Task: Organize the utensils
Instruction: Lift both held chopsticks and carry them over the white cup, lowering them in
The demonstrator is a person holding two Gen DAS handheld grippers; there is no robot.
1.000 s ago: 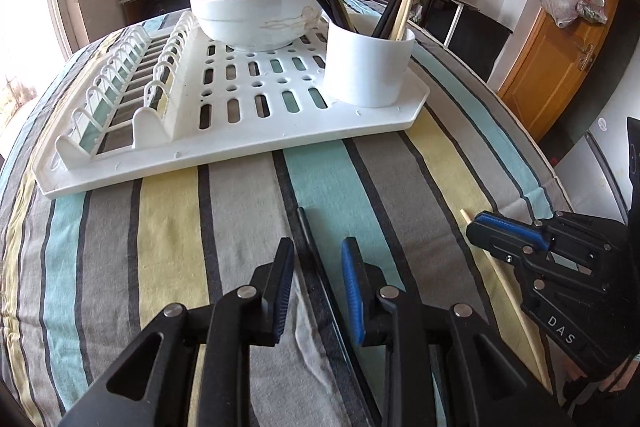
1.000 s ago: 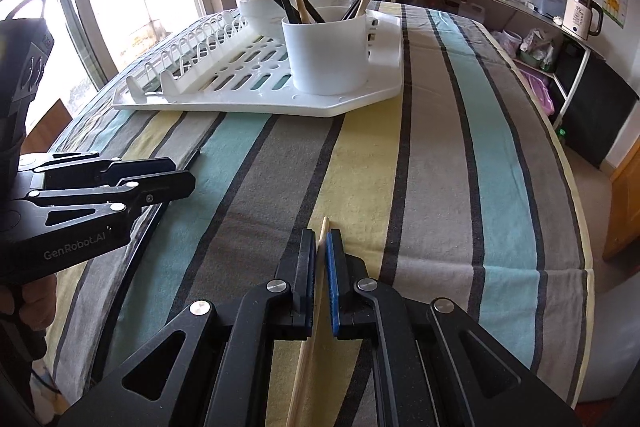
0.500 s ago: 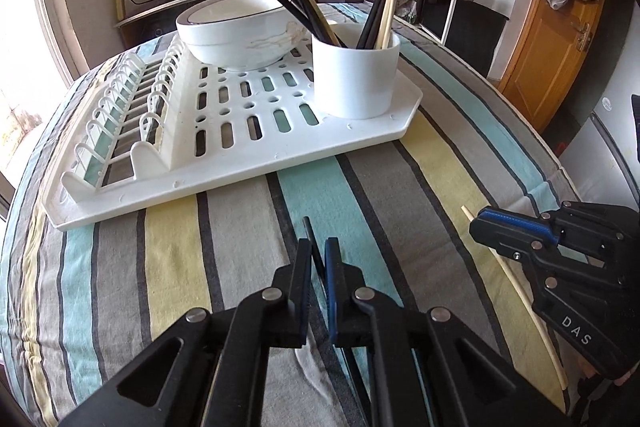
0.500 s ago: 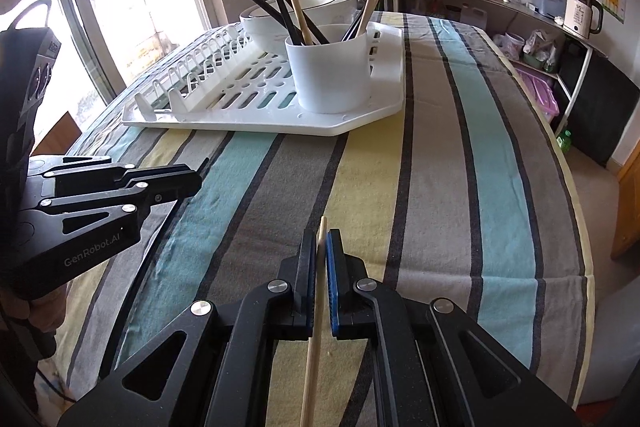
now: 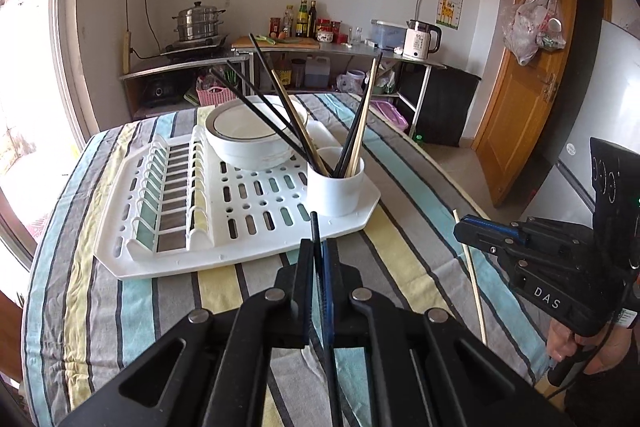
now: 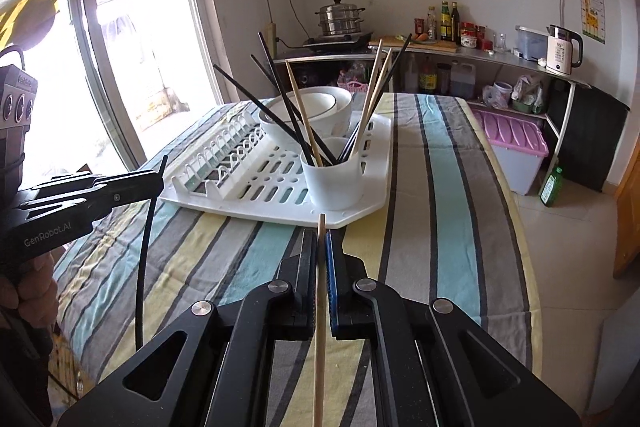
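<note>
Chopsticks: left gripper clamps the black chopstick, right gripper the wooden chopstick, both shafts aimed at the white cup straight ahead, left nearer.

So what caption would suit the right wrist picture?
Right gripper clamps a wooden chopstick above the striped tablecloth, facing the white cup of chopsticks.

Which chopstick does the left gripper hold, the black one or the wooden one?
The black chopstick, clamped in the left gripper; the wooden chopstick sits in the right gripper.
</note>
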